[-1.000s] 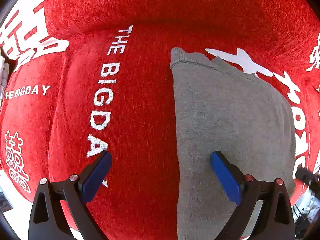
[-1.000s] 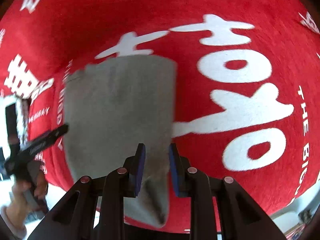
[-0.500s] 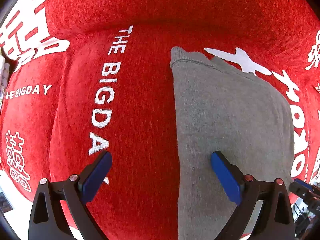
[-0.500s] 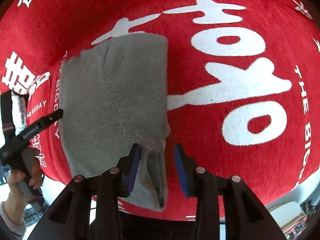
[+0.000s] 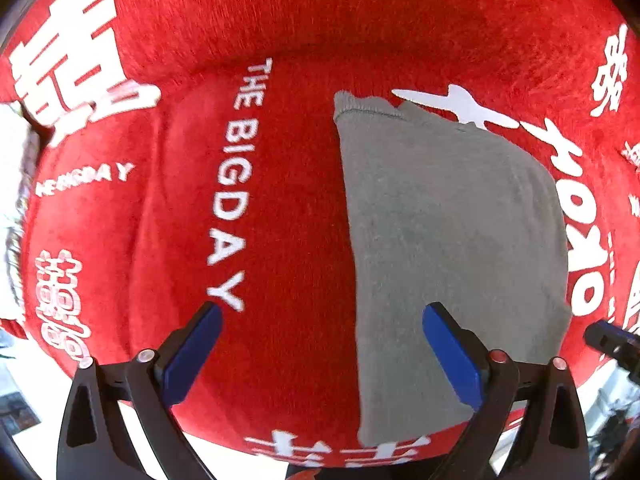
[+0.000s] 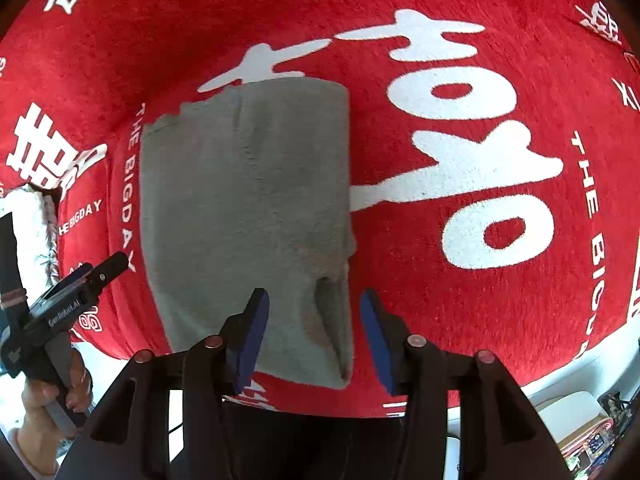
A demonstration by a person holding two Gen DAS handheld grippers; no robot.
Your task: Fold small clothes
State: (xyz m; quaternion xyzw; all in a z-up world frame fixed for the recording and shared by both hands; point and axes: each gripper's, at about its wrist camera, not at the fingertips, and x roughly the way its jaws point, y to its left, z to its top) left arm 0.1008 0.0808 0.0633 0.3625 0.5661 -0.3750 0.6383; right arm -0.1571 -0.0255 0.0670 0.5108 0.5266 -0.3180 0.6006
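A grey folded garment (image 5: 448, 240) lies flat on a red cloth with white lettering (image 5: 280, 184). In the right wrist view the garment (image 6: 248, 208) is a long rectangle with a loose fold at its near right corner. My left gripper (image 5: 320, 320) is open and empty, above the garment's left edge. My right gripper (image 6: 312, 312) is open and empty, its fingers either side of the near right corner. The left gripper also shows in the right wrist view (image 6: 96, 276), at the left.
The red cloth (image 6: 480, 160) covers a cushioned surface that rises at the back. White floor and clutter (image 6: 580, 420) show beyond the near edge. A white and grey object (image 6: 36, 232) sits at the far left.
My right gripper has opened and let go of the garment's near right corner, which now lies on the cloth. It has drawn back a little. My left gripper stays open and shifted slightly.
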